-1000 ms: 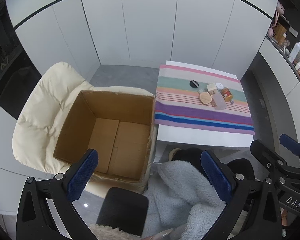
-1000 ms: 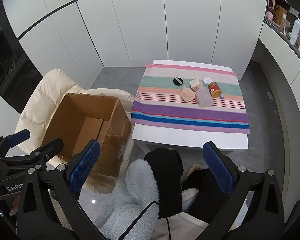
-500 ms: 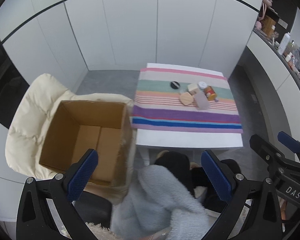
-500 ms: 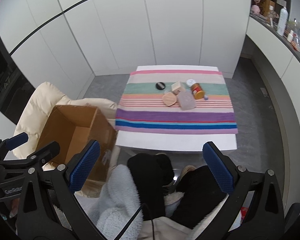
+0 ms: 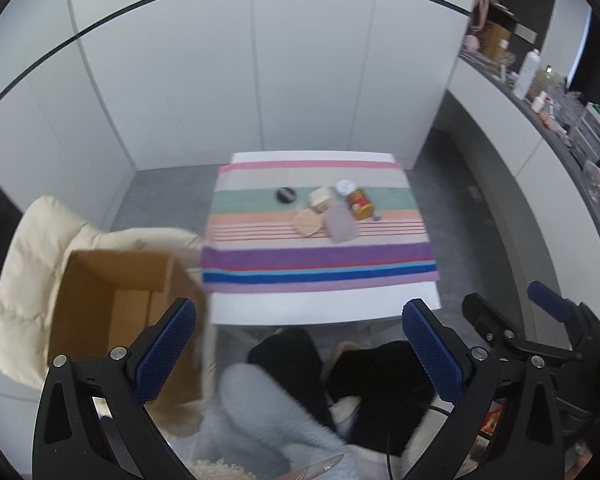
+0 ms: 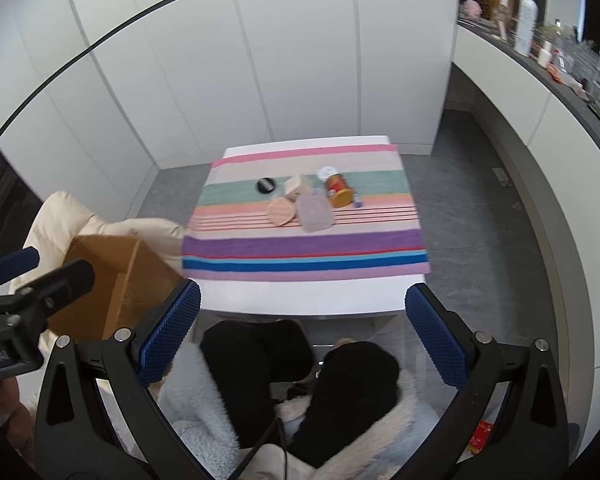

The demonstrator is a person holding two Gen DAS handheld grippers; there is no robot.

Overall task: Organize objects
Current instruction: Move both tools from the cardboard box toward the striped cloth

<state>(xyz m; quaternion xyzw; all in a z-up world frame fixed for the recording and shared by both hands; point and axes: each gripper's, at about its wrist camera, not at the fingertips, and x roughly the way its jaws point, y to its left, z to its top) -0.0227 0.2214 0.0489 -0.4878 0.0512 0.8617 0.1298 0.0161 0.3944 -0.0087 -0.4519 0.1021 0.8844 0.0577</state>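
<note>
Both grippers had swung rightward since the earlier frames, so the white table [image 5: 324, 314] sat more centrally ahead of them and the cardboard box [image 5: 112, 304] had slid toward the left edge of each view. The left gripper [image 5: 298, 354] was held with its blue-padded fingers spread wide and nothing between them. The right gripper [image 6: 302, 334] was likewise spread wide and empty, raised above the person's lap. A striped cloth [image 6: 304, 248] covered most of the tabletop. The objects were grouped on the far half of the cloth: a black round lid [image 6: 265, 186], a beige block [image 6: 297, 187], a round tan compact [image 6: 282, 212], a frosted pouch [image 6: 315, 212] lying flat, an orange jar [image 6: 339, 192] on its side and a white-lidded jar [image 6: 326, 172] just behind it. The open box rested on a cream padded chair [image 5: 24, 264] to the left of the table, its interior apparently bare.
</note>
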